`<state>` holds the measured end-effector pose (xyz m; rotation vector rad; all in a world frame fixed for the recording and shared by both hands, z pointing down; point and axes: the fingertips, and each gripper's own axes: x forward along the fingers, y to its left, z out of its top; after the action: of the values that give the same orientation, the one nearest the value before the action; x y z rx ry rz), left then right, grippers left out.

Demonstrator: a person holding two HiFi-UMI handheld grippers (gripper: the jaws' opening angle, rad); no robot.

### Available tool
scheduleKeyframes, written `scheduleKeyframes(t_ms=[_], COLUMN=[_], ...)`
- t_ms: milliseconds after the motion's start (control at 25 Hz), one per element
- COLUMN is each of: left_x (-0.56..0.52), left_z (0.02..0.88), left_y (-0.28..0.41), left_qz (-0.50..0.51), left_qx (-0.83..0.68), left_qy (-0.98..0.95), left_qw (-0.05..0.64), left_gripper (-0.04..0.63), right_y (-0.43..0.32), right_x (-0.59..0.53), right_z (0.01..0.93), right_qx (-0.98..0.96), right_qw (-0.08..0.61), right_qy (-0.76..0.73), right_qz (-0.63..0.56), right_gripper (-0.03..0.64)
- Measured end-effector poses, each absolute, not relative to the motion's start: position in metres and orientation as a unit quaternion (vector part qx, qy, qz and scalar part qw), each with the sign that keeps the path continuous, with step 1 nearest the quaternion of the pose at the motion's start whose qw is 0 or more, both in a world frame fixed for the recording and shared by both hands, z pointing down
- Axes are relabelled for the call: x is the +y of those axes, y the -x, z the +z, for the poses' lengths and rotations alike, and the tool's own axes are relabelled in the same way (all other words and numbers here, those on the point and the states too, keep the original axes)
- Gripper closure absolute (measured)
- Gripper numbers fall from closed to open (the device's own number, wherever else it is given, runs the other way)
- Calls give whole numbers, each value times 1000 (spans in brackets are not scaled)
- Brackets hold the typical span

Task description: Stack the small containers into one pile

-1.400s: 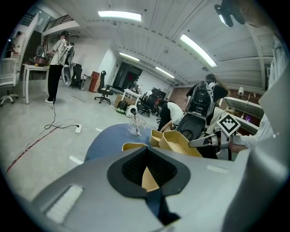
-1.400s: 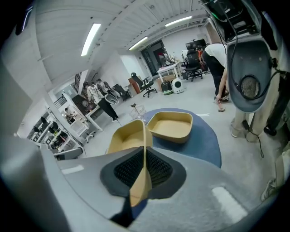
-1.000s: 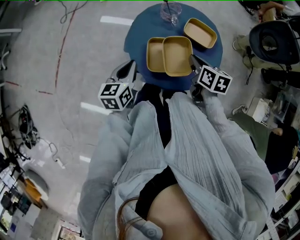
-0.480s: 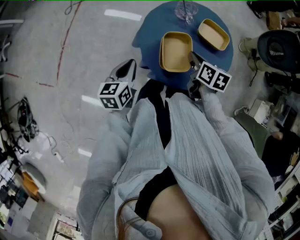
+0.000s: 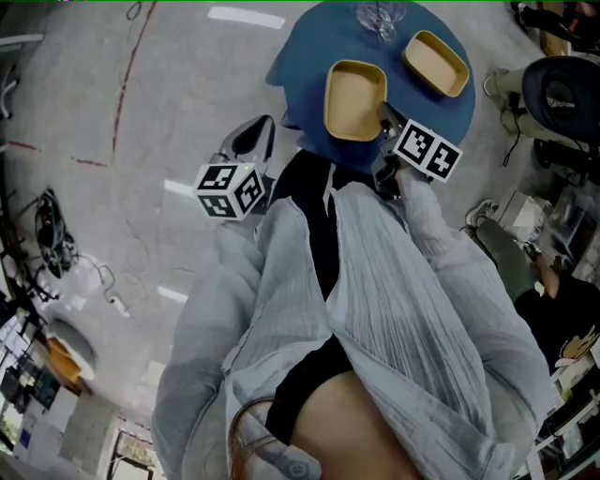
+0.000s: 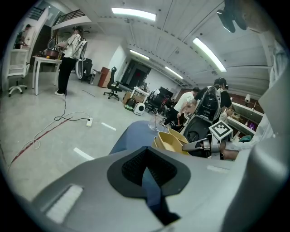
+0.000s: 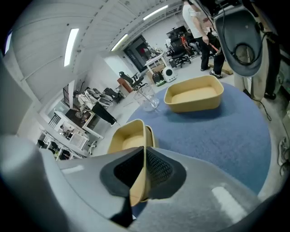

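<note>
A second ago two tan containers lay side by side, overlapping, with the right claw [image 5: 382,120] on the right-hand one. Now that held container [image 7: 129,136] sits nested in the other, and the head view shows a single stacked pile [image 5: 354,98]. The right claw remains clamped on the top container's near wall, which is pinched between its pads. The left claw [image 6: 146,152] is closed on nothing and hangs off the counter's [image 5: 309,47] near-left edge, over the floor.

The pile stands close to the near rim of the round blue counter. A third container [image 5: 436,63] lies apart toward the far-right rim, and a clear glass [image 5: 380,17] stands at the far edge. Bare blue surface lies left of the pile and between the pile and the third container.
</note>
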<state>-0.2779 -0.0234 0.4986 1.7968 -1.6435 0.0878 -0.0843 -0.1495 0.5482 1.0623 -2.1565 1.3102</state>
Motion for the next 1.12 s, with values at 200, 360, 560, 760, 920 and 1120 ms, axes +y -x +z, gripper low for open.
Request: scheduleKeyframes(t_ms=[200,360,560,760,920,1120], left_x=[-23,-21,-21,-26,-24,-23], left_z=[503,505,505,508,508,501], left_y=[273,273,264,271,261,256], left_qz=[37,40,41,39,39,37], left_qx=[-626,-625,-625,-625,-624,-625], left_qy=[-696,-695,-694,-692,-692,-695], left_qw=[351,353,356,360,360,353], left_gripper=[580,580,580,580,580,580], right_y=[85,85,78,92,85,100], right_x=[-150,-147,-147,-152,-148,-139], right_z=[557,561,562,561,560,551], right_qx=[-768,-769,-771,-777,-781,-802], right_qw=[203,211,215,235,237,218], right_qy=[-393,-403,-413,-419,-414,-363], right_qz=[464,449,436,406,403,422], right_gripper=[597,595,594,591,585,414])
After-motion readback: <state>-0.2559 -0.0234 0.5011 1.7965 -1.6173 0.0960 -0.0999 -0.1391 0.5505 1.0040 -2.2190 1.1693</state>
